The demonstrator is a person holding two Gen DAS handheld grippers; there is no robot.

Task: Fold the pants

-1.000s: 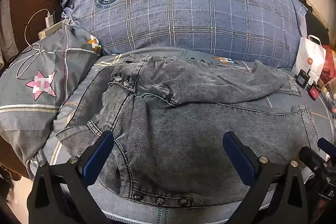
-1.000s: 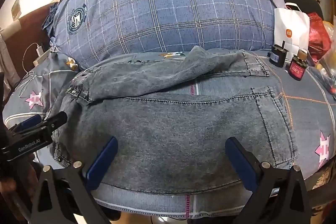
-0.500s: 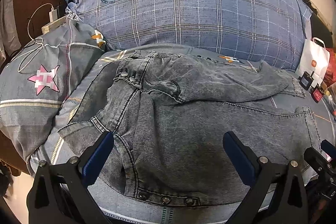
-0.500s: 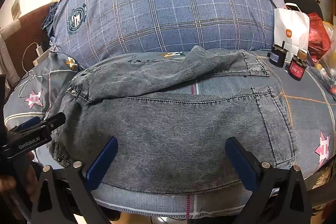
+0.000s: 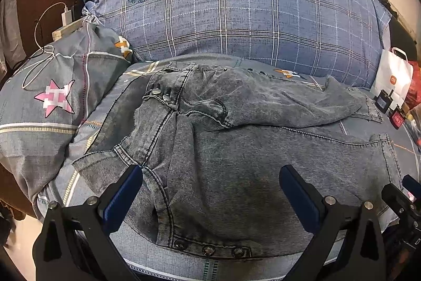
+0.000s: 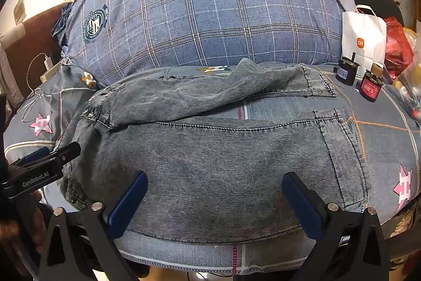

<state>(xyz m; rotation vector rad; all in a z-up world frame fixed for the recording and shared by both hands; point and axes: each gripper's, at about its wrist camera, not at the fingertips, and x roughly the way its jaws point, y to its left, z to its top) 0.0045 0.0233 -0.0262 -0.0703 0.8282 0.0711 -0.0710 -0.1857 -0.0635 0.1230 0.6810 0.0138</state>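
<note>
Grey washed denim pants (image 5: 236, 154) lie spread across the bed, waistband with snap buttons to the left, both legs running right. The far leg is rumpled, the near leg lies flat (image 6: 223, 162). My left gripper (image 5: 210, 191) is open and empty, hovering over the waist end near the front edge. My right gripper (image 6: 214, 198) is open and empty over the near leg. The left gripper shows at the left edge of the right wrist view (image 6: 42, 167). The right gripper shows at the right edge of the left wrist view (image 5: 402, 199).
A big blue plaid pillow (image 5: 236, 7) fills the back of the bed. A grey star-print pillow (image 5: 52, 96) with a charger cable sits left. A white paper bag (image 6: 363, 41), a red bag and two small bottles (image 6: 371, 86) stand at the right.
The left wrist view has shifted a little, so the pants and pillow sit lower and to the right. The right gripper has barely moved. Both stay open.
</note>
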